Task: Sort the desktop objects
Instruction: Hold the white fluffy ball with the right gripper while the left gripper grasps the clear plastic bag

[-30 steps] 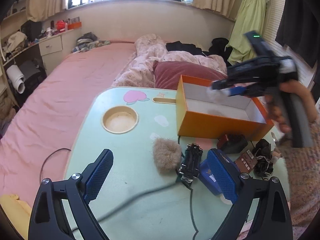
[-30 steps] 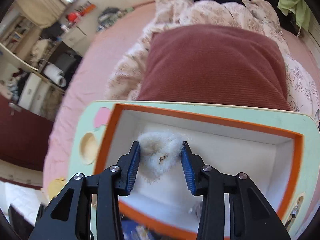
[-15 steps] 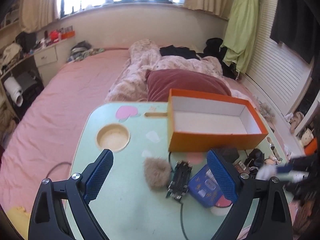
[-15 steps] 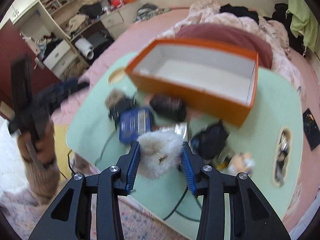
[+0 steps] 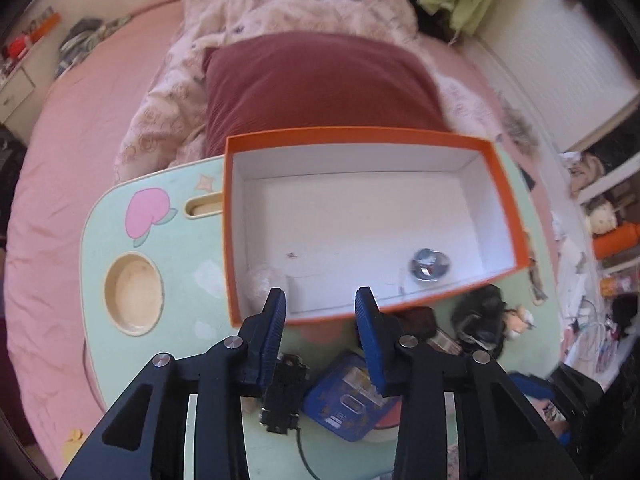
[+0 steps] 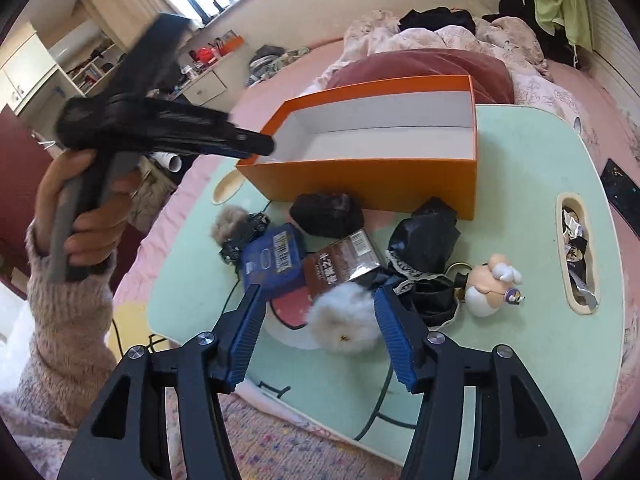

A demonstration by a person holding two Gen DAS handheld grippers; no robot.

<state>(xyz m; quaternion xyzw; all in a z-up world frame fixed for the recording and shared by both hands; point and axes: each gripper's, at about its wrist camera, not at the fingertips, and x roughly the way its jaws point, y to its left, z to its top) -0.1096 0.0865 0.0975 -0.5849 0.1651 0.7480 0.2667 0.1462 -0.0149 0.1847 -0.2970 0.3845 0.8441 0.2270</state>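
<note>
one orange box [image 5: 506, 196] on the mint lap table [image 6: 532, 184], and inside it just one small shiny blue thing [image 5: 430, 265], too blurred to name. the left gripper [image 5: 320, 306] hangs over the box's near wall, jaws closing on nothing. the right gripper [image 6: 318, 320] is opening, and one white fluffy ball [image 6: 346, 320] sits between its pads on the table, the left pad clear of it. also down there: one brown fluffy ball [image 6: 228, 224], one blue packet [image 6: 274, 262] with a barcode, one brown packet [image 6: 340, 260] with white characters i can't read, one little figure [image 6: 490, 284].
</note>
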